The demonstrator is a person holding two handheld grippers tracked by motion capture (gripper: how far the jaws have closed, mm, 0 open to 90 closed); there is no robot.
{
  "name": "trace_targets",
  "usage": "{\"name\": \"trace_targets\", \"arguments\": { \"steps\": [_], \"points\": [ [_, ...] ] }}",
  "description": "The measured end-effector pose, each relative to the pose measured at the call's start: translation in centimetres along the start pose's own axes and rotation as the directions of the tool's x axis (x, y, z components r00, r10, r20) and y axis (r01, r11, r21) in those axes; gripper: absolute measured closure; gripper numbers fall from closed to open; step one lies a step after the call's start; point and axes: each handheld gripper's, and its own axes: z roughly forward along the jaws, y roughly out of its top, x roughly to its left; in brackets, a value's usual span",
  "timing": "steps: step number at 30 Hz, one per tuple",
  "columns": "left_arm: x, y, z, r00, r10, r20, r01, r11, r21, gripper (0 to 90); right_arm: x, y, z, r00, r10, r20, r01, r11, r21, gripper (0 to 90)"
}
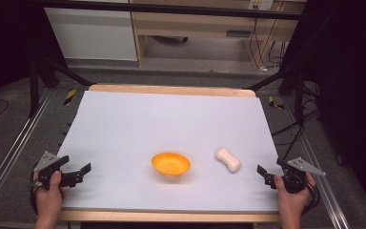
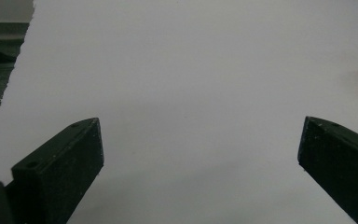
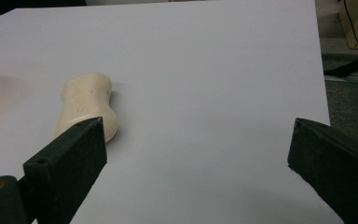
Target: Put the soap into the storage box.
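My hands rest low at the desk's near corners, both grippers' (left, right) fingers apart; the waisted cream block, perhaps soap, lies near a glossy orange bowl.

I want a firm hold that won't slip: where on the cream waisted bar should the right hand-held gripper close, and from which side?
Probably at the narrow waist of the cream bar, jaws across it: the wider rounded ends either side would keep it from sliding out. It lies flat on the white table, so come from above. The right hand-held gripper, open and nearest, sits just beside it.
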Motion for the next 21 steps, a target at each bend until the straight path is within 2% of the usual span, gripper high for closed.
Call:
{"name": "trace_targets", "arguments": {
  "steps": [2,5,8,10,11,14,15,16,17,18,19,21],
  "points": [
    [0.0,0.0,0.0,1.0,-0.002,0.0,0.002,1.0,-0.003,0.0,0.1,0.0,0.0,1.0,-0.005,-0.002,0.005,1.0,0.006,5.1],
    [0.0,0.0,0.0,1.0,0.0,-0.002,0.0,1.0,-0.005,0.0,0.3,0.2,0.3,0.9993,-0.037,-0.005,0.037,0.999,0.036,7.2],
    [0.0,0.0,0.0,1.0,0.0,0.0,0.0,1.0,-0.005,0.0,0.9,0.7,0.3,0.9966,-0.081,0.013,0.08,0.995,0.063,10.5],
    [0.0,0.0,0.0,1.0,-0.001,0.0,0.001,1.0,-0.005,0.0,1.1,1.2,0.3,0.9954,-0.096,0.005,0.095,0.993,0.067,13.8],
    [0.0,0.0,0.0,1.0,0.0,0.0,0.0,1.0,-0.003,0.0,1.2,1.4,0.2,0.9951,-0.099,-0.002,0.099,0.992,0.074,18.3],
    [0.0,0.0,0.0,1.0,0.006,-0.005,-0.006,1.0,-0.004,0.0,1.5,2.1,0.3,0.9893,-0.144,-0.024,0.146,0.983,0.109,24.7],
    [0.0,0.0,0.0,1.0,0.005,-0.007,-0.005,1.0,-0.004,0.0,1.9,2.5,0.5,0.9838,-0.172,-0.05,0.178,0.974,0.14,24.8],
    [0.0,0.0,0.0,1.0,0.005,-0.007,-0.005,1.0,-0.004,0.0,1.9,2.5,0.5,0.9838,-0.172,-0.05,0.178,0.974,0.14,24.8],
    [0.0,0.0,0.0,1.0,0.003,-0.007,-0.003,1.0,-0.004,0.0,2.0,2.7,0.8,0.9807,-0.187,-0.057,0.194,0.967,0.163,24.8],
    [-0.1,0.0,0.0,1.0,0.001,-0.005,-0.001,1.0,-0.002,0.0,2.5,2.9,1.2,0.9734,-0.221,-0.059,0.229,0.948,0.219,25.4],
    [-0.1,0.0,0.0,1.0,0.001,-0.005,-0.001,1.0,-0.002,0.0,2.5,2.9,1.2,0.9734,-0.221,-0.059,0.229,0.948,0.219,25.4],
    [-0.1,0.0,0.0,1.0,0.002,-0.003,-0.002,1.0,-0.003,0.0,3.0,3.2,1.6,0.9646,-0.258,-0.052,0.263,0.927,0.269,25.6]
  ]
}}
